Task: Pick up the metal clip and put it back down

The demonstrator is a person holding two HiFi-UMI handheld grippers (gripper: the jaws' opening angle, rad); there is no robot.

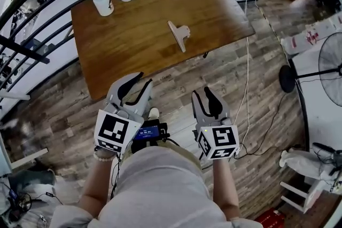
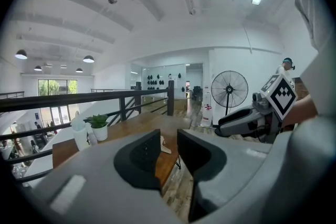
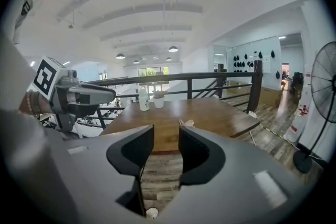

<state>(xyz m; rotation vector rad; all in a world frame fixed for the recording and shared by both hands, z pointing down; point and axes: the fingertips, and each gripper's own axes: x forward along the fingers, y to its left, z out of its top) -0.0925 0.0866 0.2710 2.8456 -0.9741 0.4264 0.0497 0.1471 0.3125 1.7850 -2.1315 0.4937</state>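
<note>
Metal clip (image 1: 179, 34) lies flat on wooden table (image 1: 133, 45), upper centre of head view. Left gripper (image 1: 134, 84) and right gripper (image 1: 205, 94) low in frame over plank floor (image 1: 256, 61), well apart from it, jaws released, slightly parted, empty

The right gripper (image 3: 166, 135) fills the lower foreground, its two dark jaws a narrow gap apart with nothing between them. Past them stands a wooden table (image 3: 210, 113) on a plank floor (image 3: 157, 176). The metal clip (image 3: 186, 123) lies on the near part of the tabletop. A white bottle (image 3: 143, 99) and a small potted plant (image 3: 158, 100) stand side by side at the far edge, before a dark railing (image 3: 210, 78). The left gripper (image 3: 84, 96) shows at the left, a standing fan (image 3: 321, 93) at the right
</note>
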